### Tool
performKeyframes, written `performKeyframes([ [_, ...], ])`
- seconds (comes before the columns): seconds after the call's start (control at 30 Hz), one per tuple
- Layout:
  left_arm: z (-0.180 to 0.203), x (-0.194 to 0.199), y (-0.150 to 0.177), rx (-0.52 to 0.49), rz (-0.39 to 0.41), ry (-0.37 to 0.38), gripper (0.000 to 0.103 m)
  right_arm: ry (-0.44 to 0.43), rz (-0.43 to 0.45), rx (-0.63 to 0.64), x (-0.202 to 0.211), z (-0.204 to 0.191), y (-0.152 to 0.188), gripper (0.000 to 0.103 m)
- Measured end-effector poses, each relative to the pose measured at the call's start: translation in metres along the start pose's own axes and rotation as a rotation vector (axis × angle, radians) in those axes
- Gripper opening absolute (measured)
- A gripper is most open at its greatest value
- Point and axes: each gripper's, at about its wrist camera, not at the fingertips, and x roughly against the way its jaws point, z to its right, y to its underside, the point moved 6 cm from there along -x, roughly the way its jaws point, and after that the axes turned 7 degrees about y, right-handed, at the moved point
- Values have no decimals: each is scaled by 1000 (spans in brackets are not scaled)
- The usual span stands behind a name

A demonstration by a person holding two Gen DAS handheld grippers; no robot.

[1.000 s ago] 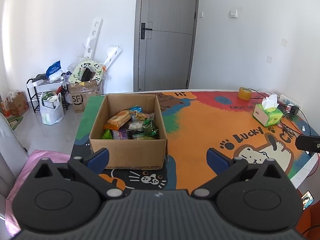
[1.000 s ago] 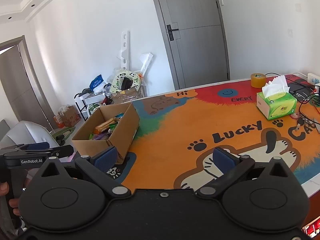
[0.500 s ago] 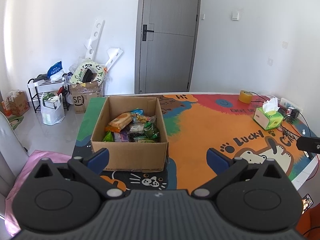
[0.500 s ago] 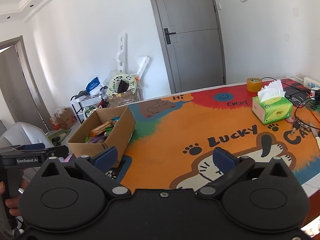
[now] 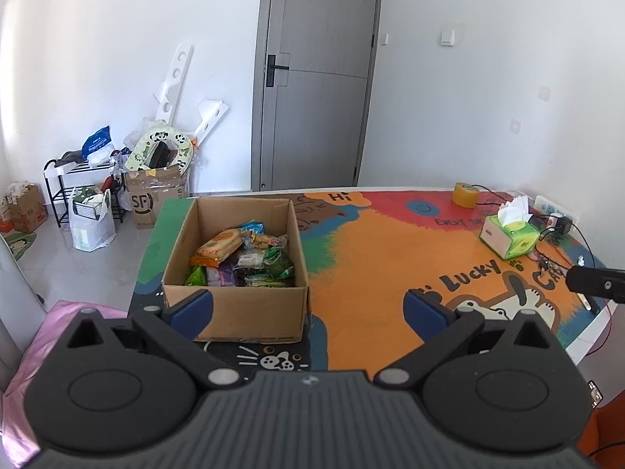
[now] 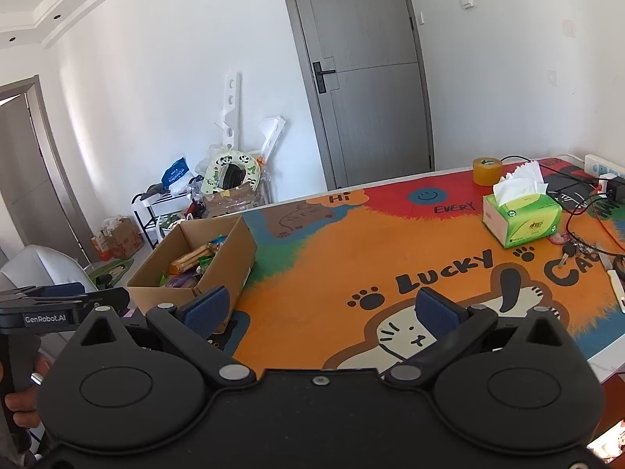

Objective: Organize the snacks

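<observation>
Left wrist view is showing the mixed foil-and-plastic snack packets (image 5: 242, 258) lying heaped inside the open brown cardboard box (image 5: 234, 312), which is sitting at the near left of the colourful cat-print table mat (image 5: 390, 258). They are looking light, crinkly and slippery, likely best pinched by a sealed edge. The left gripper (image 5: 308, 305) and right gripper (image 6: 318, 306) are hovering wide open, holding nothing. A green tissue box (image 6: 521, 221) is standing far right.

Open cardboard box (image 5: 250, 308) holds mixed snack packets (image 5: 242, 258).
</observation>
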Motion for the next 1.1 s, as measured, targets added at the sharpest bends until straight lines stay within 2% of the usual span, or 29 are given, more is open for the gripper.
performKeyframes([
  [1.1,7,1,-5,-24,12,2,103,-1,13,0,0,1,-1,103],
])
